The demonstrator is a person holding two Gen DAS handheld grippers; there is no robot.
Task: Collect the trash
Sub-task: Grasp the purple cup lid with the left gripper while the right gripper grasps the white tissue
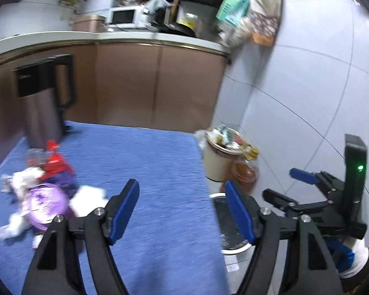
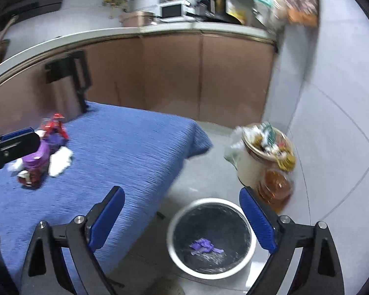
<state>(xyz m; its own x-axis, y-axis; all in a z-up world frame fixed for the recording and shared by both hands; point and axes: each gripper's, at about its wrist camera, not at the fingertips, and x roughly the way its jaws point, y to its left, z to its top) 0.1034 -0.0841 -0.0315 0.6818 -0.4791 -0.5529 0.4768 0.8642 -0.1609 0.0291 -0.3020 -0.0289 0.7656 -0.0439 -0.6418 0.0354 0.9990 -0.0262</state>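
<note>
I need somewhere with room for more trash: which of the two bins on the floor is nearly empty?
The round black-lined bin under the right gripper: one purple scrap inside. The cream bin is heaped over its rim.

The right gripper [image 2: 182,218] hangs with jaws wide apart and nothing between them, over the white trash bin [image 2: 211,237] on the floor. Inside lies a purple scrap [image 2: 205,244], perhaps a wrapper. On the far left, mixed trash [image 2: 45,152] lies on the blue table [image 2: 125,152].
</note>
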